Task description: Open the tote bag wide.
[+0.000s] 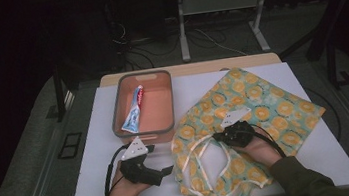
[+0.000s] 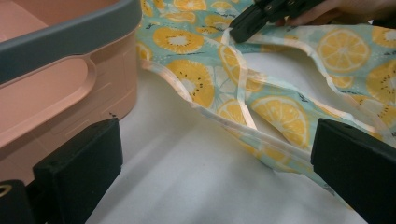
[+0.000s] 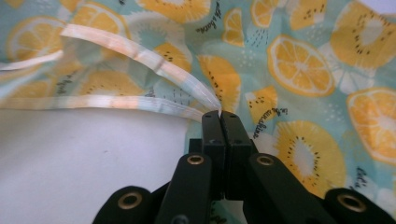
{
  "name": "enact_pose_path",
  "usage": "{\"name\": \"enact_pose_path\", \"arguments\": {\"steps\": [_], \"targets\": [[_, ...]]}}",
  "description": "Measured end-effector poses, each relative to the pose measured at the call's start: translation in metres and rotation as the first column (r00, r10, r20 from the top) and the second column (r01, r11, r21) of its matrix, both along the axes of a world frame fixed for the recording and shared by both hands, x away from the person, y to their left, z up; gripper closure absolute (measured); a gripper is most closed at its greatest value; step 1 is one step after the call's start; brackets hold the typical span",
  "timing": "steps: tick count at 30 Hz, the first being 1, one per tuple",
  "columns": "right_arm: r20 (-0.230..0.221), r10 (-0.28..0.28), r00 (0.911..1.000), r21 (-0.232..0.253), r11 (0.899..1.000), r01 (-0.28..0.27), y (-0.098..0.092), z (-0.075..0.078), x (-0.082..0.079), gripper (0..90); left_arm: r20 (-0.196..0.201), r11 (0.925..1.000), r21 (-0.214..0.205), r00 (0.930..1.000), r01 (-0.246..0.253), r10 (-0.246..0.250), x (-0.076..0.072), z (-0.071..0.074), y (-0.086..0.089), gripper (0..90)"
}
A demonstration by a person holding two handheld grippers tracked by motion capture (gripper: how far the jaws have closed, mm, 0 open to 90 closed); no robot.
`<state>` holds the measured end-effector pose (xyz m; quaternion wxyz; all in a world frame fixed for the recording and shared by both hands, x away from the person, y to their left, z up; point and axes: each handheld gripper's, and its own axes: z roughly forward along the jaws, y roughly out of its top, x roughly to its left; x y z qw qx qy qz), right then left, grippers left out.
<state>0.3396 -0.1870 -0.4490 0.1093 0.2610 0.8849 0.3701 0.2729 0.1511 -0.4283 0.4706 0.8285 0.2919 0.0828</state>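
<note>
bag strap point(image 3: 140, 56) pinched in R gripper point(image 3: 219, 114) tips, seemingly

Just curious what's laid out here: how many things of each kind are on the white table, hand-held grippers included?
Fruit-print cloth bag: 1
Pink bin: 1
Toothpaste tube: 1
Grippers: 2, left gripper and right gripper
Total: 5
</note>
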Motion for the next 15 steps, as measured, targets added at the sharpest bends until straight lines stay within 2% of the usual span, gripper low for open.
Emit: {"name": "enact_pose_path", "arguments": {"steps": [1,3,5,7,11,12,15], "targets": [[-0.004,-0.002,1.0000,-0.003,1.000,0.002,0.000,-0.002,0.001,87.8,0.000,1.0000,0.001,1.0000,0.001,-0.001,0.000,0.000,0.000,0.7],[0.002,-0.008,1.0000,0.013,1.000,0.008,0.000,0.001,-0.001,74.6,0.001,1.0000,0.001,1.0000,0.002,-0.002,0.000,0.000,0.000,0.7],[-0.003,-0.006,1.0000,0.048,0.999,0.006,-0.002,0.009,-0.005,60.4,0.001,1.0000,0.000,1.0000,0.002,-0.002,0.000,0.000,0.000,0.7],[0.006,0.009,0.9999,0.075,0.997,-0.009,-0.003,0.023,-0.017,48.3,0.001,1.0000,-0.001,1.0000,0.001,-0.001,0.000,0.000,0.000,0.7],[-0.004,0.079,0.9969,0.098,0.992,-0.078,-0.002,0.037,-0.041,43.5,0.002,1.0000,-0.003,1.0000,-0.001,0.001,0.000,0.000,0.001,0.8],[-0.004,0.079,0.9969,0.098,0.992,-0.078,-0.002,0.037,-0.041,43.5,0.002,1.0000,-0.003,1.0000,-0.001,0.001,0.000,0.001,0.001,0.8],[-0.017,0.147,0.9890,0.133,0.981,-0.143,0.001,0.043,-0.061,42.9,-0.001,1.0000,-0.001,1.0000,-0.002,0.002,0.000,0.000,0.001,0.9]]}}
